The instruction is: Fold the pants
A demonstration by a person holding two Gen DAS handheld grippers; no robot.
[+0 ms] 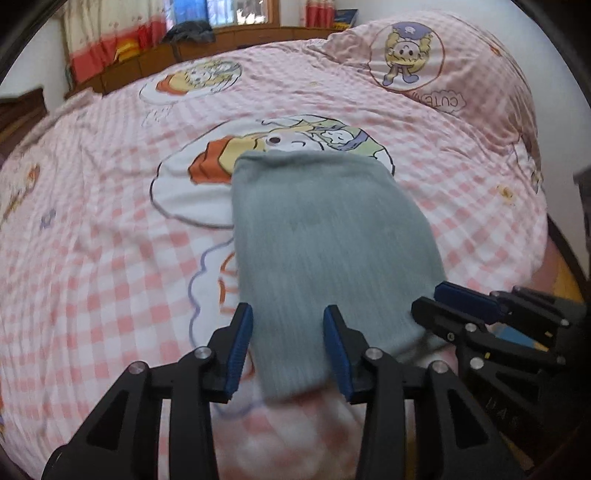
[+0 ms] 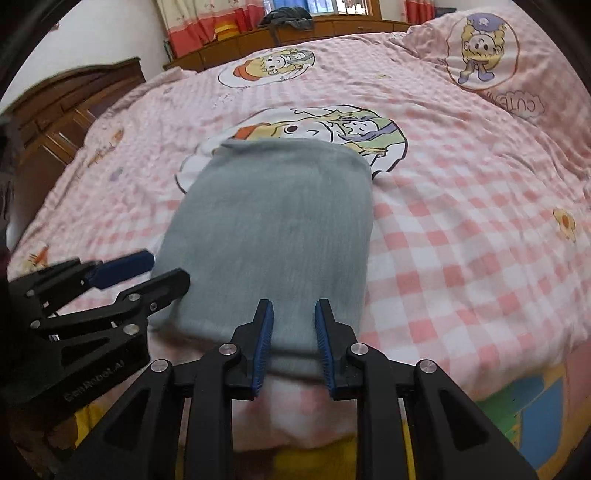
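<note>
Pants (image 1: 328, 236) were lying folded into a neat grey-blue rectangle on the pink checked bedspread (image 1: 110, 258), near the front edge of the bed, with the far end covering part of a big cartoon print (image 1: 236, 162). The near edge of the fabric ran right up between your tools in both views.

Your left gripper (image 1: 288, 343) pointed down at the near-left part of the pants. Its 2 blue pads (image 1: 240, 350) stood apart, with the hem of the pants sitting in the gap, and the fabric didn't fill the gap or bunch up, so it read as spread fingers around the cloth rather than a squeeze. From the right camera you could see that same gripper (image 2: 147, 273) coming in from the side, tips at the left edge of the pants.

Your right gripper (image 2: 293, 343) sat over the near-right part. Its pads (image 2: 264, 343) were closer together than the left ones but still had a clear gap, and the pants edge lay flat between them with no pinch showing. In the left camera it (image 1: 436, 302) came in from the right, tips touching or just over the corner of the cloth; can't tell which.

Farther back there was a pillow (image 1: 424, 62) in the same pink check at the far right, a wooden ledge (image 1: 229, 40) along the far side with dark clothing (image 1: 192, 31) dumped on it, and a curtain (image 1: 107, 40) by the window. Everything looked a bit blurred.
</note>
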